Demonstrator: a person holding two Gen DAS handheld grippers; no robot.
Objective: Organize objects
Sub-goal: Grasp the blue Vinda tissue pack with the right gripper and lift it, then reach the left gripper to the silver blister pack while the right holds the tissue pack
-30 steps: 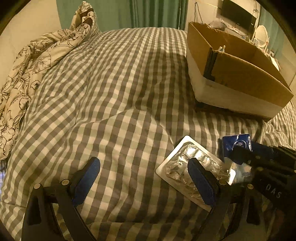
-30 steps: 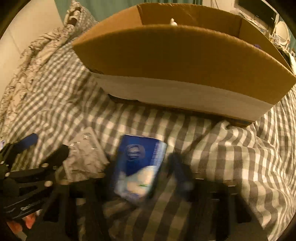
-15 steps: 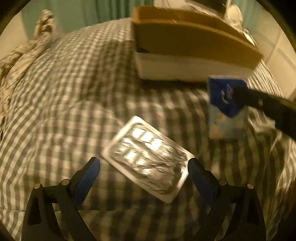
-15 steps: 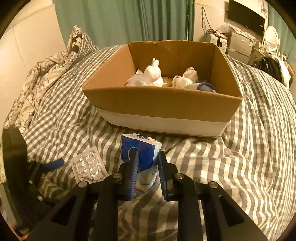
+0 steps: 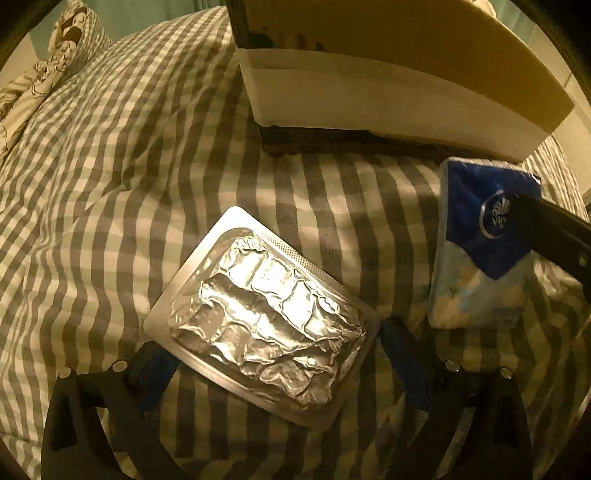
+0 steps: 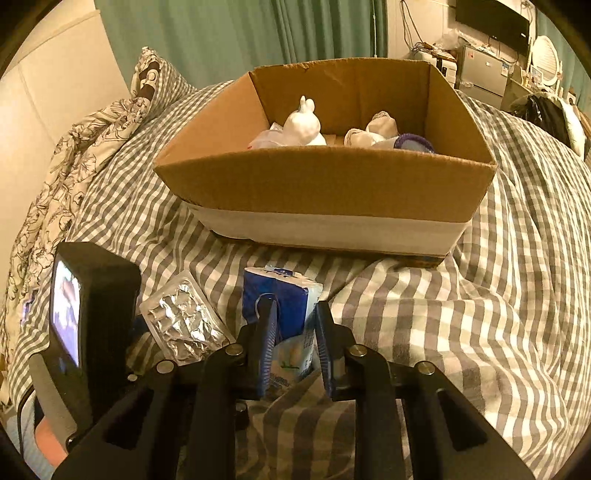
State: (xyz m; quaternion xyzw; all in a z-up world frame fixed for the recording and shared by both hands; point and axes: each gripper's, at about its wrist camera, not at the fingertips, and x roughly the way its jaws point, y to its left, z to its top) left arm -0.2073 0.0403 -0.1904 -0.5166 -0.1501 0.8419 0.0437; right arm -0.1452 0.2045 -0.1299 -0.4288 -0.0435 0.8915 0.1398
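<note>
**A bedroom at home**

The bed, spread with a grey-and-white checked cover, fills both views. At its head lie a matching pillow and a flower-printed quilt. Behind the bed hang green curtains. Past its far right corner stand a cluttered cabinet, a wall screen and a round mirror.

Gingham bed, green curtains, warm light.
</note>
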